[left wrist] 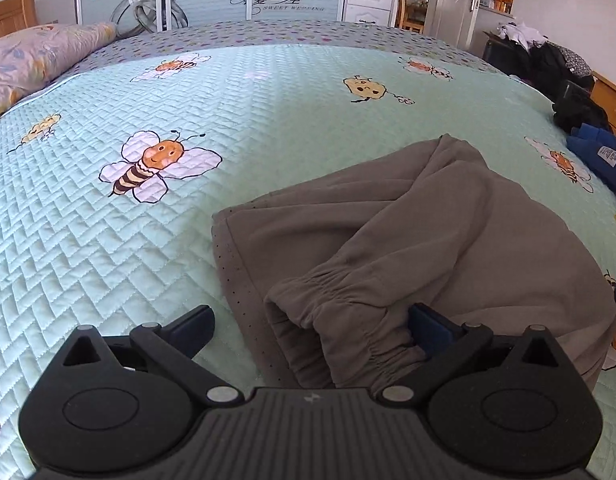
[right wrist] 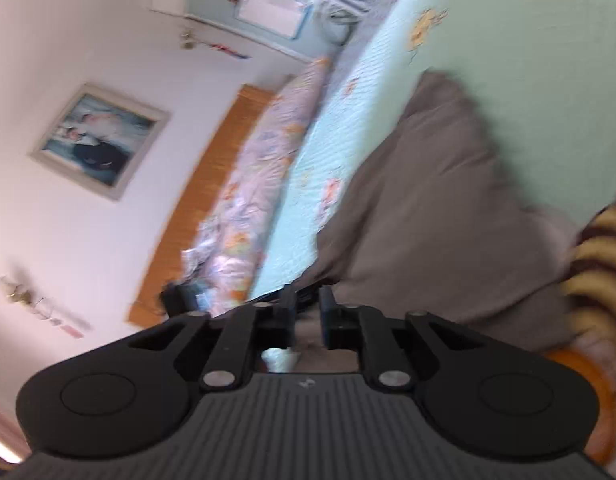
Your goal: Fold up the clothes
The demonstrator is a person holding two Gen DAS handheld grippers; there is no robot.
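Grey-brown trousers (left wrist: pixel 407 216) lie folded on the mint bee-print bedspread (left wrist: pixel 148 240). An elastic cuff (left wrist: pixel 339 312) rests on top of them at the near end. My left gripper (left wrist: pixel 311 328) is open wide just above that end. The cuff sits between its fingers, bunched against the right fingertip (left wrist: pixel 427 326) and well clear of the left one. The right wrist view is rolled and blurred. In it my right gripper (right wrist: pixel 308 312) is open by a narrow gap with nothing gripped, at the near edge of the trousers (right wrist: pixel 427 208).
A floral quilt (left wrist: pixel 36 56) lies by the wooden headboard (right wrist: pixel 212 184) at the left of the bed. A blue garment (left wrist: pixel 599 156) and a dark clothes pile (left wrist: pixel 555 60) sit at the right edge. Yellow and brown striped fabric (right wrist: pixel 599 264) is close by my right gripper.
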